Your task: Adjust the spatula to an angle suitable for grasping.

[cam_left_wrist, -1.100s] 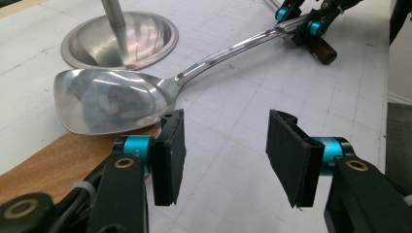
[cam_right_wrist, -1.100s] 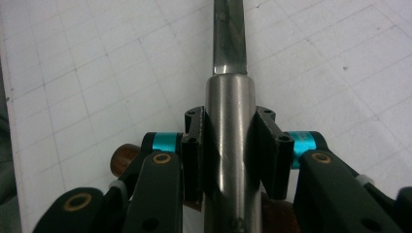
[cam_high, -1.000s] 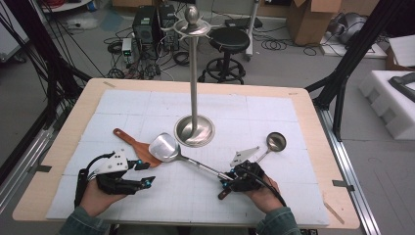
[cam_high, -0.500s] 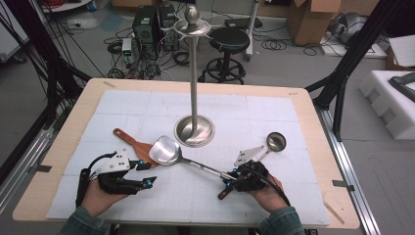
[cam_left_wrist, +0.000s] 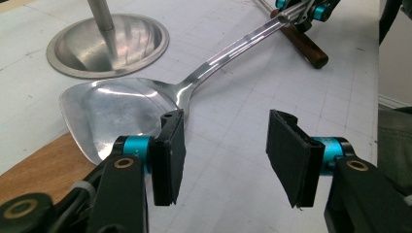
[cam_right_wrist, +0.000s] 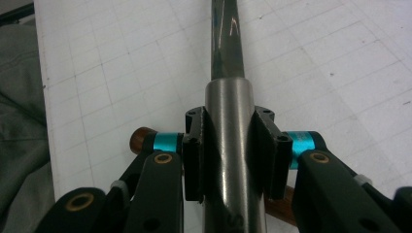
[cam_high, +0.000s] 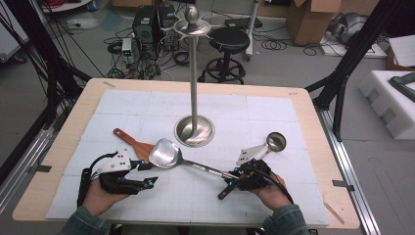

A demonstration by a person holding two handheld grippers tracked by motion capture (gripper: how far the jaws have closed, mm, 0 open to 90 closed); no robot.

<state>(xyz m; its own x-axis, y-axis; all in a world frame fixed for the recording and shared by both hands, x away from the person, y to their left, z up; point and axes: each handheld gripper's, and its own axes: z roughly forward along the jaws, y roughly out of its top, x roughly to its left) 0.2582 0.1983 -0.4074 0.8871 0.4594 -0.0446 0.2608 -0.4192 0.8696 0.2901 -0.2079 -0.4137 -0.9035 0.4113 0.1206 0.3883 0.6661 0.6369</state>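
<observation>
1. You have three utensils on the table: one steel spatula [cam_high: 166, 153], one wooden spatula [cam_high: 132, 143] and one ladle [cam_high: 275, 141]. One tall metal stand [cam_high: 194, 129] rises from the middle of the white mat [cam_high: 274, 112].
2. Your right gripper [cam_high: 234, 177] pinches the steel spatula's handle; in the right gripper view both pads [cam_right_wrist: 194, 150] press on the round shaft from either side.
3. The steel spatula runs slantwise across the near half of the mat. Its blade lies just in front of the stand's base and overlaps the wooden spatula's blade. Its dark wooden grip end [cam_high: 224, 192] pokes out below your right gripper.
4. Your left gripper [cam_high: 149, 174] holds nothing. Its jaws stand spread, with bare mat between them, and the steel blade [cam_left_wrist: 116, 114] lies just beyond the left jaw tip.
5. The ladle lies beside your right gripper toward the table's right side, its bowl pointing away from you.
6. Room to move: the far half of the mat, beyond the stand's base, is bare. The stretch of mat between your two hands is also free, and both hands sit near the table's near edge [cam_high: 195, 226].
</observation>
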